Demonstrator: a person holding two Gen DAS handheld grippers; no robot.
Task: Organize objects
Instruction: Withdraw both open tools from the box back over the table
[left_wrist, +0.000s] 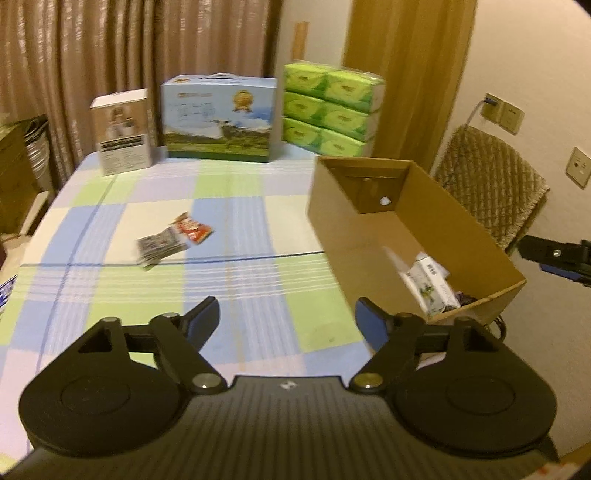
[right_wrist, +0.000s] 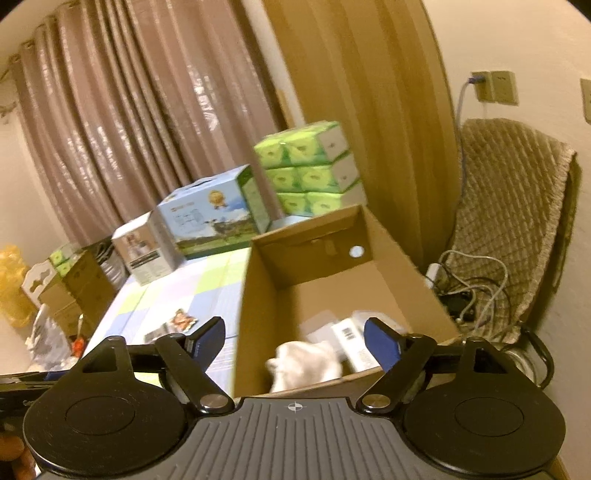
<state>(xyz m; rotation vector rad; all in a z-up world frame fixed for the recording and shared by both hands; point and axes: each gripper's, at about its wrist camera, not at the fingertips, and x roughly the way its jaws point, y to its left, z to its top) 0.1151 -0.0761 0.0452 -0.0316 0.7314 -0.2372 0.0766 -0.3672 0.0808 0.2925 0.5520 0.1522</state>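
Note:
An open cardboard box (left_wrist: 436, 236) stands on the right of the checked tablecloth (left_wrist: 229, 280). Inside it lie white packets (left_wrist: 428, 284); the right wrist view shows a pale crumpled item (right_wrist: 306, 363) and a barcoded white packet (right_wrist: 349, 334) in the box (right_wrist: 321, 280). On the cloth lie a red snack packet (left_wrist: 192, 229) and a grey-printed packet (left_wrist: 159, 247), also visible as packets (right_wrist: 181, 321) left of the box. My left gripper (left_wrist: 288, 325) is open over the cloth, nothing between its fingers. My right gripper (right_wrist: 295, 343) is open above the box's near edge.
At the table's far edge stand a white-brown carton (left_wrist: 122, 129), a blue gift box (left_wrist: 221, 118) and stacked green tissue packs (left_wrist: 328, 107). A padded chair (left_wrist: 487, 188) with cables (right_wrist: 472, 284) stands right of the table. Curtains hang behind. Boxes and bags crowd the floor at left (right_wrist: 74, 288).

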